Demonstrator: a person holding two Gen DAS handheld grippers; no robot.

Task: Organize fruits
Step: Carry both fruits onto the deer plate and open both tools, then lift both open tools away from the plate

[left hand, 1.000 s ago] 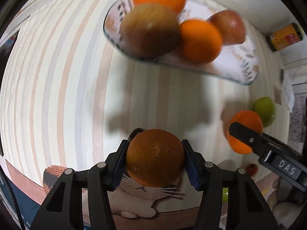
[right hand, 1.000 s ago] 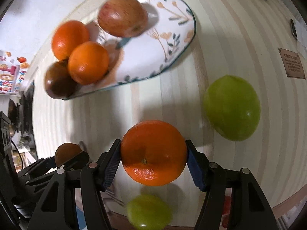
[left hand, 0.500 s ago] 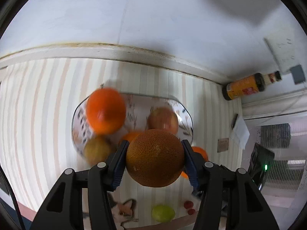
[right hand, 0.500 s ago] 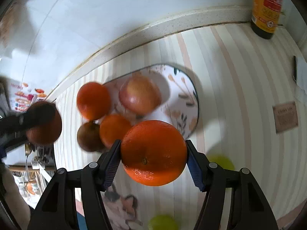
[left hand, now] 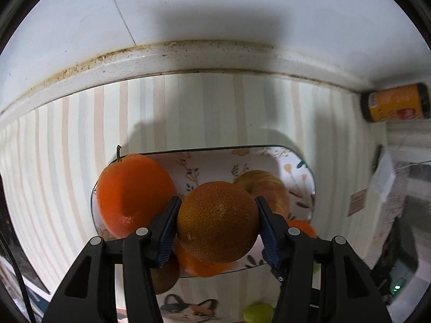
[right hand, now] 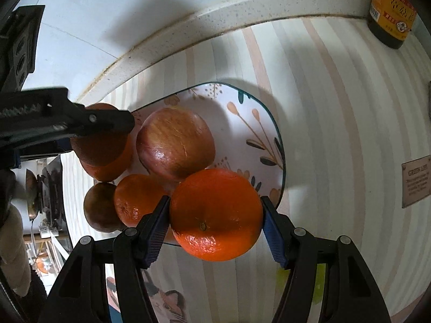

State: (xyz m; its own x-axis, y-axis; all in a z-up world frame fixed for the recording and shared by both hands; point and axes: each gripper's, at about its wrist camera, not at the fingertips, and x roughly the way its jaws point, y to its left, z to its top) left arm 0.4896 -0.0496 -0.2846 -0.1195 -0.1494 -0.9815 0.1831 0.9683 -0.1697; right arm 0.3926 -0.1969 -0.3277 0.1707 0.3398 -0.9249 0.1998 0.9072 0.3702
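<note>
On the plate (right hand: 258,123), three oranges (right hand: 137,202), one apple (right hand: 175,142).

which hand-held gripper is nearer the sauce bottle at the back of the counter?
Right. The right hand-held gripper, clamped on a bright orange, hangs over the plate's end toward the sauce bottle. The left hand-held gripper, holding a duller orange, is over the far end.

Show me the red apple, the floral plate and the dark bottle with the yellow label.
Red apple (right hand: 175,142): right wrist view, its top.
Floral plate (right hand: 258,123): right wrist view, bare inside.
Dark bottle with yellow label (right hand: 392,10): right wrist view, its label.
</note>
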